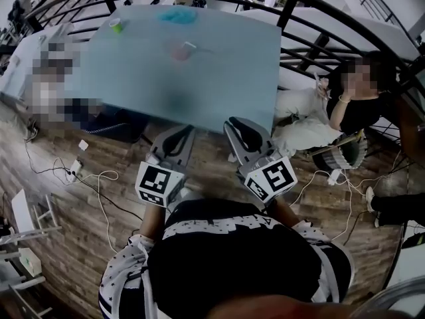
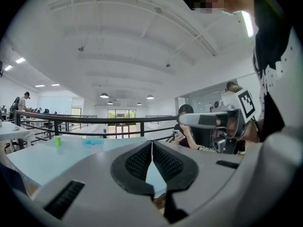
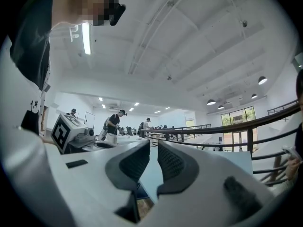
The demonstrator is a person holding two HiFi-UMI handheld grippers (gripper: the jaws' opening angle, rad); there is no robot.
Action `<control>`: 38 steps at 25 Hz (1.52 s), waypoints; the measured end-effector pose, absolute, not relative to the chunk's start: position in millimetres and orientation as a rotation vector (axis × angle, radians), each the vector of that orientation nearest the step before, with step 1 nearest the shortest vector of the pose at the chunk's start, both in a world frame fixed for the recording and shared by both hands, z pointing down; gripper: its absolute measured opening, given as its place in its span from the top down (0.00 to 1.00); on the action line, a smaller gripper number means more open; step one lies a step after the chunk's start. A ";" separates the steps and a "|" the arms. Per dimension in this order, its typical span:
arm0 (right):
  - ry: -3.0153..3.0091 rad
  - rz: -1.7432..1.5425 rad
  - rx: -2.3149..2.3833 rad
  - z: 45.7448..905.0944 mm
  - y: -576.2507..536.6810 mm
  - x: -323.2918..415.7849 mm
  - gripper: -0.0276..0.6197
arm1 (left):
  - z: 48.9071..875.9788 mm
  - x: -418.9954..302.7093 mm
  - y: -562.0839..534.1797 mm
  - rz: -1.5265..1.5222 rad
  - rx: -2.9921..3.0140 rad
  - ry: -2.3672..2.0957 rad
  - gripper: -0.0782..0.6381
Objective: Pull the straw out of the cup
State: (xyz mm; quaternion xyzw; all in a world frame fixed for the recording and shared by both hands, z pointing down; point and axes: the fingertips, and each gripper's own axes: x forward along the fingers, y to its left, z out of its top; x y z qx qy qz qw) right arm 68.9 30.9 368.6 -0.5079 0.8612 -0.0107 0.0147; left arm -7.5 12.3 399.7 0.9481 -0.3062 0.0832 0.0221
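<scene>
On the pale blue table (image 1: 226, 78), a small pinkish cup (image 1: 180, 52) stands toward the far side, and a pale straw (image 1: 190, 44) sticks out of its top. Both grippers hang in front of my body at the table's near edge, well short of the cup. My left gripper (image 1: 178, 131) (image 2: 152, 143) is shut, tips touching, with nothing held. My right gripper (image 1: 236, 122) (image 3: 154, 145) has its jaws almost together with a thin gap, and it holds nothing. Neither gripper view shows the cup.
A green cup (image 1: 115, 24) (image 2: 57, 140) and a blue object (image 1: 176, 16) (image 2: 93, 141) sit at the table's far end. A dark railing (image 1: 319, 42) curves round the right side, and a seated person (image 1: 355, 108) is beside it. Cables (image 1: 99, 178) lie on the wooden floor.
</scene>
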 end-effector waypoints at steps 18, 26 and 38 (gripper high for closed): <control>2.673 -0.084 -1.670 368.2 -48.8 19.7 0.90 | 404.2 -59.0 -69.1 0.234 2.910 -0.886 0.87; 2.633 -0.068 -1.699 368.2 -80.4 3.6 0.90 | 394.7 -77.5 -100.4 0.214 2.966 -0.849 0.87; 2.609 -0.105 -1.745 377.6 -117.2 13.0 0.90 | 402.4 -76.3 -139.5 0.241 2.960 -0.837 0.87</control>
